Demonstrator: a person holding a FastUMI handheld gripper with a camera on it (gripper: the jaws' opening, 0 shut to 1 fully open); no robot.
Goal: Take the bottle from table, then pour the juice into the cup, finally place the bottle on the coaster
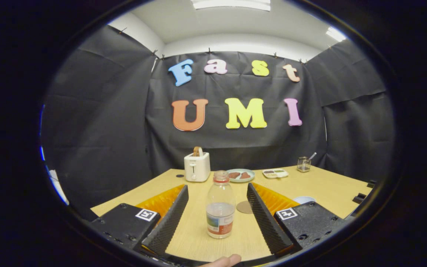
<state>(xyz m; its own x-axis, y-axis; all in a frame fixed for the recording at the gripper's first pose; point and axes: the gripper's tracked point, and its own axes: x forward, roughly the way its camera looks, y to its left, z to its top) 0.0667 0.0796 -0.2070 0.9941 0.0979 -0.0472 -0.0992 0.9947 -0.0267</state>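
A clear plastic bottle point(220, 206) with a reddish neck ring and a red label stands upright on the wooden table point(328, 189), with a little pale liquid in its lower part. It stands between my two fingers, and neither finger touches it. My gripper point(217, 190) is open wide around it. A round brown coaster point(245, 207) lies just behind the bottle, by the right finger. The rim of a pale blue cup point(304, 200) peeks out past the right finger; most of it is hidden.
Farther back stand a white toaster point(197, 167) with bread in it, a teal plate point(240, 175) with food, a small white tray point(275, 173) and a glass jar point(304, 164) with a spoon. A fingertip point(224, 260) shows below the fingers.
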